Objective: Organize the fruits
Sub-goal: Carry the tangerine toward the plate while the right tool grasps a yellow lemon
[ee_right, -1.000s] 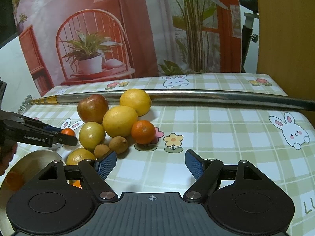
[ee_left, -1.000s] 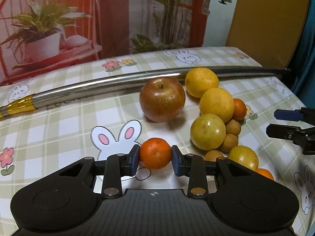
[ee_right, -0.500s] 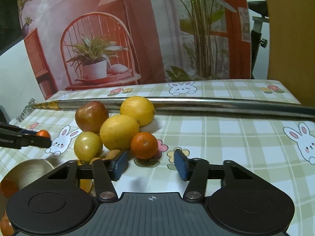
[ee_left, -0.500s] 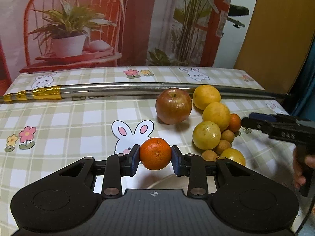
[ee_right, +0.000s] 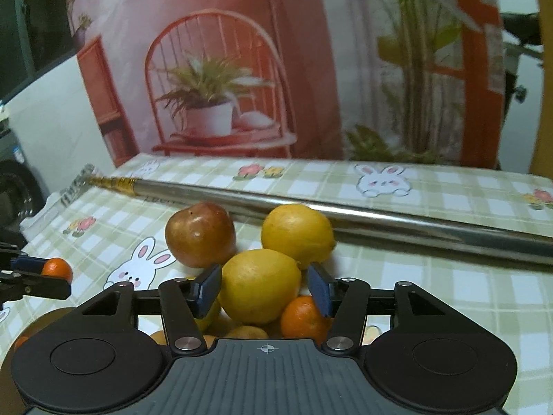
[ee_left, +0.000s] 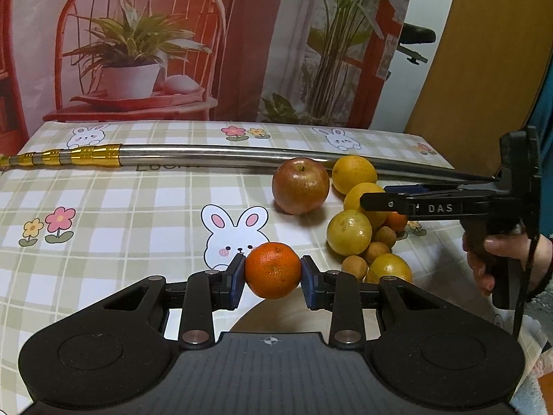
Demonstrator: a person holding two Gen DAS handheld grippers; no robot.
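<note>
A: Left wrist view: left tool (ee_left: pixel 273 278) clenched on a small orange (ee_left: pixel 273 270), pads pressing both sides, held above the worktop (ee_left: pixel 138 207), over a tan dish edge (ee_left: pixel 266 314).

B: Right tool (ee_right: pixel 264 288)?

A: Jaws have just been opening a little. Its blue pads flank a big yellow citrus (ee_right: pixel 260 285) in the fruit pile; contact unclear, not lifted.

B: Rest of the pile?

A: Red apple (ee_right: pixel 200 238) at the back left, just beside a second yellow citrus (ee_right: pixel 297 234), both near the metal pole (ee_right: pixel 414 223).
</note>
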